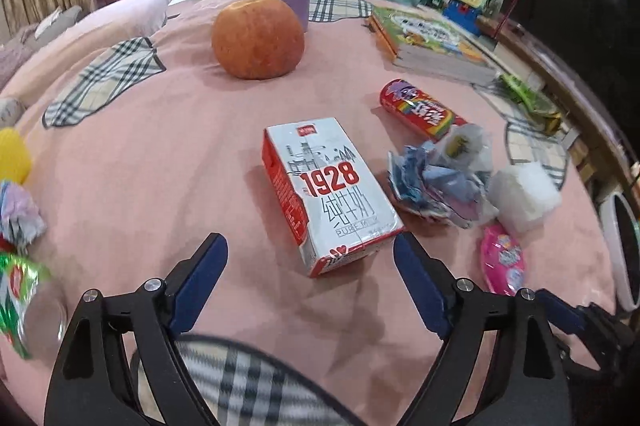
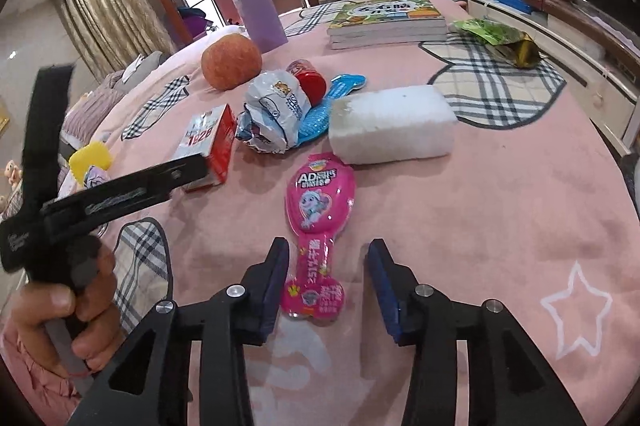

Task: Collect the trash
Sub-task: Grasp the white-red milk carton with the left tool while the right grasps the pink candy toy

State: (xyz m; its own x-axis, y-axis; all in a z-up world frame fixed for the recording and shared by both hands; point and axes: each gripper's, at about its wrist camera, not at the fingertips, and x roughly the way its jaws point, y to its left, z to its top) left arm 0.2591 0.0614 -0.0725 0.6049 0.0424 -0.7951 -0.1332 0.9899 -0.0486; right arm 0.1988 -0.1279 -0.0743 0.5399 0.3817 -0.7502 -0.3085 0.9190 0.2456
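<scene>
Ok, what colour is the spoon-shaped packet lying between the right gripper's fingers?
Bright pink packet, with white lettering and a cartoon picture; clearest in the right wrist view.

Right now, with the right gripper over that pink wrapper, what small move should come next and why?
Probably ease the right gripper down and close on the pink wrapper. Its narrow lower end already lies flat on the bedspread between the open fingers, untouched by either pad, and nothing else crowds that spot.
</scene>
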